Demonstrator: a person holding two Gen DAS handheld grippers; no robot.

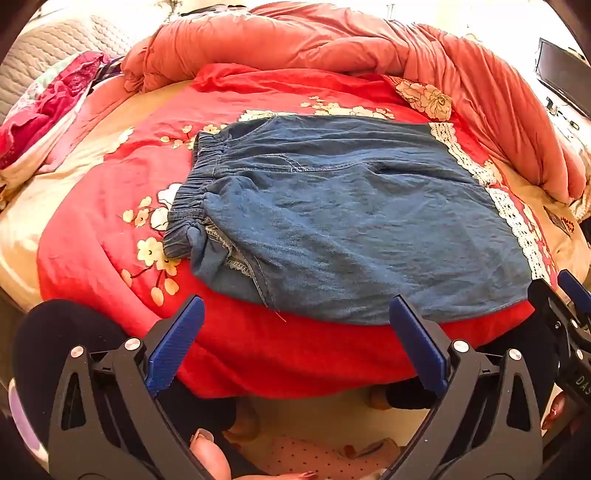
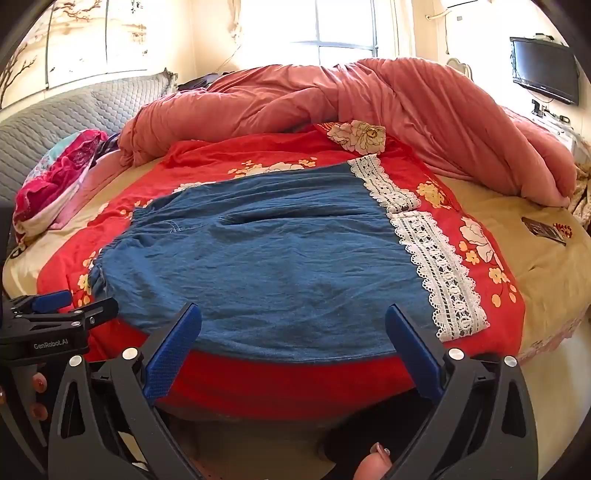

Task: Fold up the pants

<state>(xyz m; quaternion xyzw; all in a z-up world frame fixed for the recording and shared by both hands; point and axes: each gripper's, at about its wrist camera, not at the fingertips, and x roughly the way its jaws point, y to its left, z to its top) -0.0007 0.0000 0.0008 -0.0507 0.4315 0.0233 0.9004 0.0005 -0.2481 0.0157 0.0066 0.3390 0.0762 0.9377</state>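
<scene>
Bedroom with a bright window (image 2: 332, 33) at the back and a dark TV (image 2: 545, 70) mounted on the right wall. Grey quilted headboard (image 2: 55, 122) at far left, a crumpled pink and magenta cloth (image 2: 55, 184) just in front of it. Bunched across the far side of the bed, a salmon duvet (image 2: 369, 96). Nearer, spread over the beige sheet (image 2: 546, 266), a red floral cover (image 2: 295, 380) reaching to the near edge of the mattress.

On that cover, laid flat, blue denim pants (image 1: 351, 221), folded lengthwise into 1 broad panel. Elastic waistband (image 1: 188, 206) at the left end, gathered and slightly rumpled, with a turned-out seam just below it. White lace trim (image 2: 436, 258) along the hems at the right end. Near edge of the pants close to the edge of the bed.

Left gripper (image 1: 295, 339) in front of the near edge, toward the waistband half, 2 blue pads spread wide and clasping nothing, the right pad's tip overlapping the denim edge in its own view; contact impossible to judge. Right gripper (image 2: 293, 339) alongside, toward the lace half, likewise spread wide and empty.
</scene>
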